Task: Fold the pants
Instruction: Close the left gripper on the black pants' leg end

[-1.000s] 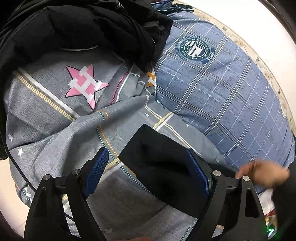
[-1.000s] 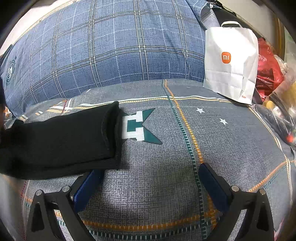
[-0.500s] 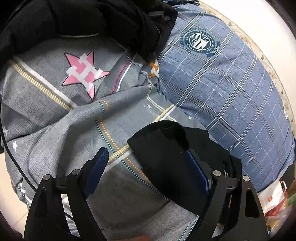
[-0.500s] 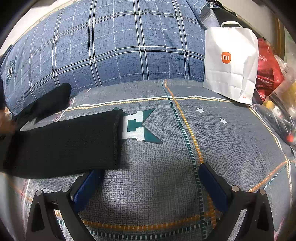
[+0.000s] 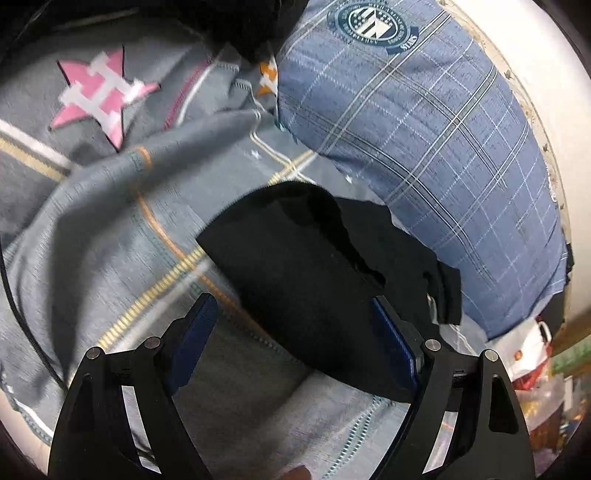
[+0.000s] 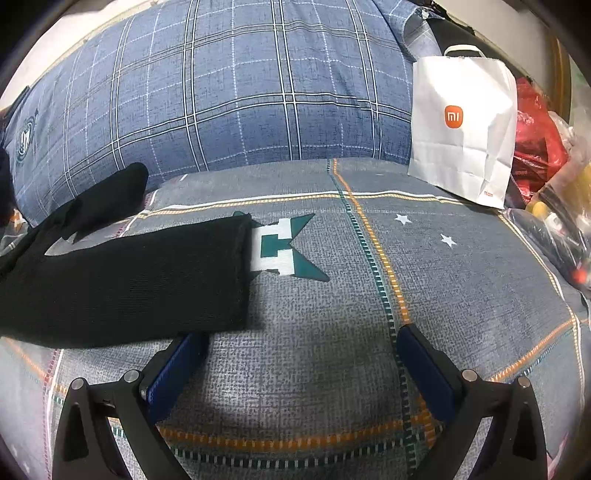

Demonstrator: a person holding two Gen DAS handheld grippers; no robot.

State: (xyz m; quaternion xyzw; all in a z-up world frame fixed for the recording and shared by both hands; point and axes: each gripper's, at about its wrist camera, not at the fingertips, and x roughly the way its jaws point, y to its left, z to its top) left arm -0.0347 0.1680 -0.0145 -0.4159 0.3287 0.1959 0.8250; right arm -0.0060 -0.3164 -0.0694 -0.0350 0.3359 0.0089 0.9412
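Note:
The black pants (image 5: 306, 273) lie on the grey patterned bedsheet (image 5: 110, 229). In the left wrist view a rumpled upper layer rests across them by the blue plaid pillow (image 5: 436, 147). My left gripper (image 5: 295, 336) is open, its right finger against the pants' edge. In the right wrist view one folded leg (image 6: 140, 280) ends at a green star print (image 6: 288, 247), and a second black piece (image 6: 107, 203) rises behind it. My right gripper (image 6: 295, 365) is open and empty above the sheet, its left finger just under the leg's near edge.
A white paper bag (image 6: 465, 125) stands at the back right beside red bags and clutter (image 6: 543, 147). The plaid pillow (image 6: 221, 96) runs along the back. Dark clothes (image 5: 236, 22) are heaped at the top of the left wrist view.
A second part of the pants has come over beside the first leg, by the pillow. The left gripper has shifted so the view slid toward the pillow. The bare hand has left the view. The right gripper held still.

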